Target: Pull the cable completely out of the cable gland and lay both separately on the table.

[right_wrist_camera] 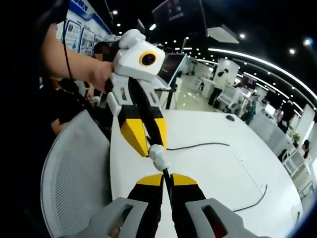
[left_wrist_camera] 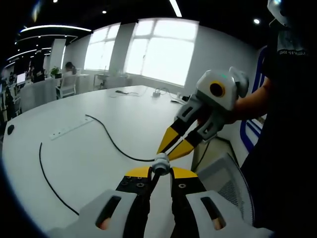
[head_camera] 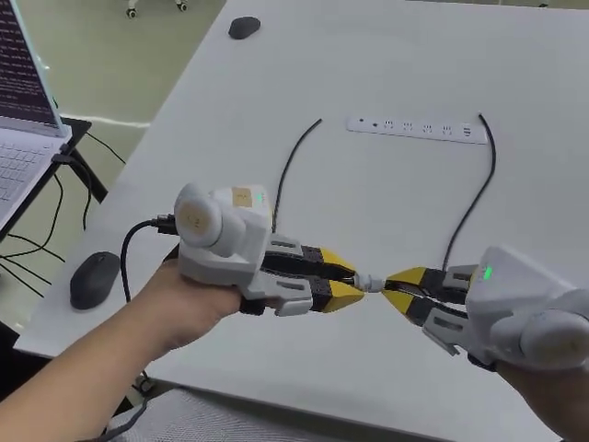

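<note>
A small grey-white cable gland (head_camera: 371,282) hangs above the table's near edge between the two grippers. My left gripper (head_camera: 350,279) is shut on the gland (left_wrist_camera: 161,162). From the right, my right gripper (head_camera: 394,281) meets it tip to tip and is shut on the thin black cable (right_wrist_camera: 168,184) just behind the gland (right_wrist_camera: 157,156). One stretch of cable (head_camera: 471,198) runs from the right gripper back toward the power strip. Another stretch (head_camera: 290,166) lies on the table and passes behind the left gripper. In the left gripper view the right gripper (left_wrist_camera: 167,150) enters from the right.
A white power strip (head_camera: 416,129) lies at the back of the white table (head_camera: 386,64). A dark mouse (head_camera: 94,279) sits at the left edge and a dark puck (head_camera: 244,27) at the far end. A laptop (head_camera: 18,138) stands left, a mesh chair (right_wrist_camera: 74,168) close behind.
</note>
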Available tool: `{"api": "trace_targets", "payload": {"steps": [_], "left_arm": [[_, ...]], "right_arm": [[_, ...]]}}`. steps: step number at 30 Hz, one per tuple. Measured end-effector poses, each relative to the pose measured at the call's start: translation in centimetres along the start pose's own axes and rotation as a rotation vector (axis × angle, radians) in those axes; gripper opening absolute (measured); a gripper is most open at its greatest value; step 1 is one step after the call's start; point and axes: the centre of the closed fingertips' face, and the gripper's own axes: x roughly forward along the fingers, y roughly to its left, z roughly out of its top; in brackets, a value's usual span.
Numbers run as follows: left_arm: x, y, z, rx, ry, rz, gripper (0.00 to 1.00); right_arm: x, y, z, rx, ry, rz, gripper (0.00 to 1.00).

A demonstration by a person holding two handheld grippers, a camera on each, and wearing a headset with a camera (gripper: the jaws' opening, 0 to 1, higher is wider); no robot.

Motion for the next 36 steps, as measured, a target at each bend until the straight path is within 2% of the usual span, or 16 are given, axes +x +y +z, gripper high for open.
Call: {"api": "trace_targets", "payload": {"steps": [9,25,29,36], "left_arm": [[-0.3,0.4,-0.1,-0.014,-0.003,0.008,0.14],[-0.6,0.8,0.0,-0.03,-0.013,0.02,0.14],[-0.6,0.8,0.0,-0.041,-0.02,0.021,0.14],[-0.7,0.5,0.0,-0.061,-0.036,0.015,0.14]], "right_arm": [[-0.2,-0.8,-0.9,0.058,0.011,-0.016,0.0],[-1.0,-3.0,-3.8,0.246,0.026,-0.086,0.0],[-1.1,-3.4,-4.6,0.308,0.029,-0.107,0.0],[-1.5,-4.1,-6.5,0.479,0.024,-0.167,0.0]]}}
